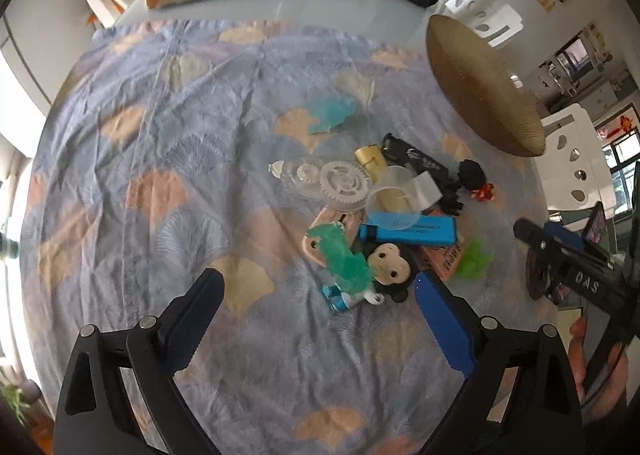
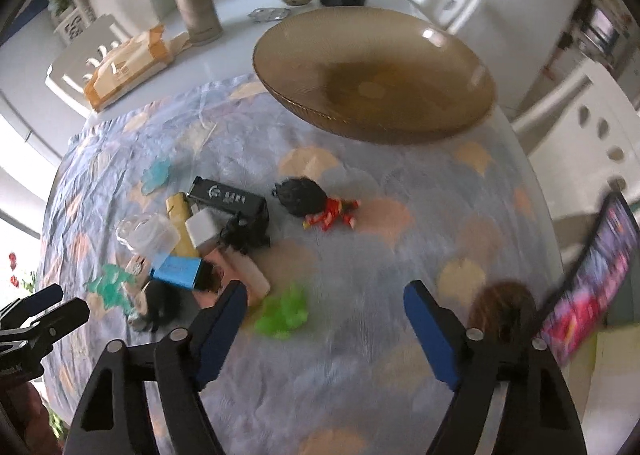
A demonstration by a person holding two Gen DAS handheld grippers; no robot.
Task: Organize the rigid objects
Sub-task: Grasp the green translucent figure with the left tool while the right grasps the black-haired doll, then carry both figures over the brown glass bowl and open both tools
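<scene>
Hovering over the cloth (image 1: 160, 159), you had both grippers empty with fingers spread wide apart. Your left gripper (image 1: 318, 297) sat just short of the pile (image 1: 380, 211), the monkey figure (image 1: 390, 263) and teal spiky toy (image 1: 340, 255) lying just ahead between the fingertips, toward the right finger (image 1: 444, 327). Your right gripper (image 2: 324, 319) had the green spiky toy (image 2: 284, 313) just ahead, close to its left finger (image 2: 220, 331); the red-suited figure (image 2: 320, 203) lay farther ahead, alone. The brown bowl (image 2: 376, 75) stood well beyond both, empty, likely the target.

Risks as I judged them: the pile was stacked tight, so closing on the monkey could have dragged the teal toy or the blue marker (image 1: 408, 233) along. The clear cup (image 1: 394, 195) and gear case (image 1: 320, 179) looked slick and could have squirted out. Right-view blur suggested you moved fast; you could have overshot the green toy. Loose, wrinkled cloth could have snagged a fingertip and shifted everything.
</scene>
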